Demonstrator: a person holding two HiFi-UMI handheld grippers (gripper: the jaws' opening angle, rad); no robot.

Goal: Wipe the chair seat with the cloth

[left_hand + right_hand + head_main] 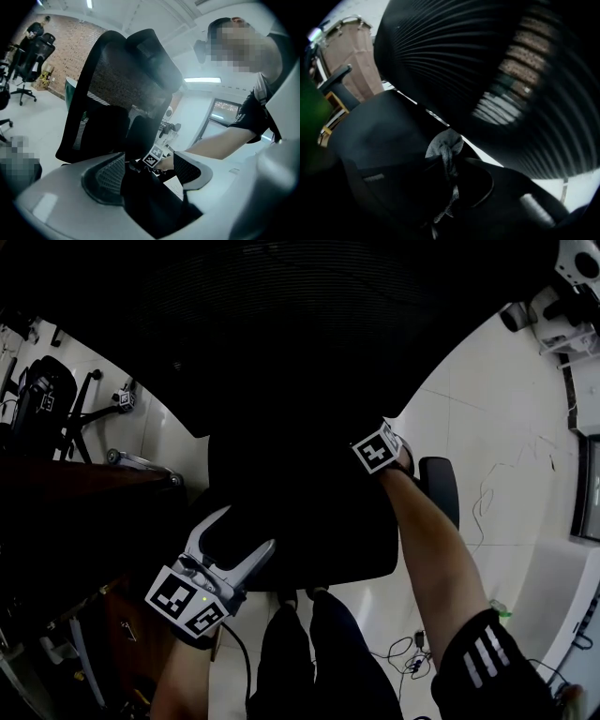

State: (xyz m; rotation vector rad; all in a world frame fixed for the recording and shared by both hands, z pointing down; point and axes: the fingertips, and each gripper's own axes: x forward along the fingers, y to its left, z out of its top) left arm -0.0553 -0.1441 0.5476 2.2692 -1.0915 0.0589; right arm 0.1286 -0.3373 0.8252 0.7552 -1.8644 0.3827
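Note:
The black chair seat fills the middle of the head view, below its mesh backrest. My left gripper is open at the seat's front left edge. In the left gripper view that dark edge lies between the wide-spread padded fingers. My right gripper reaches over the seat's far right; only its marker cube shows in the head view. In the right gripper view, the right gripper is shut on a bunched grey cloth just above the seat.
The chair's right armrest stands beside my right forearm. Another office chair is at the far left, and a wooden cabinet at the lower left. Cables lie on the white floor. The person's legs are at the seat's front.

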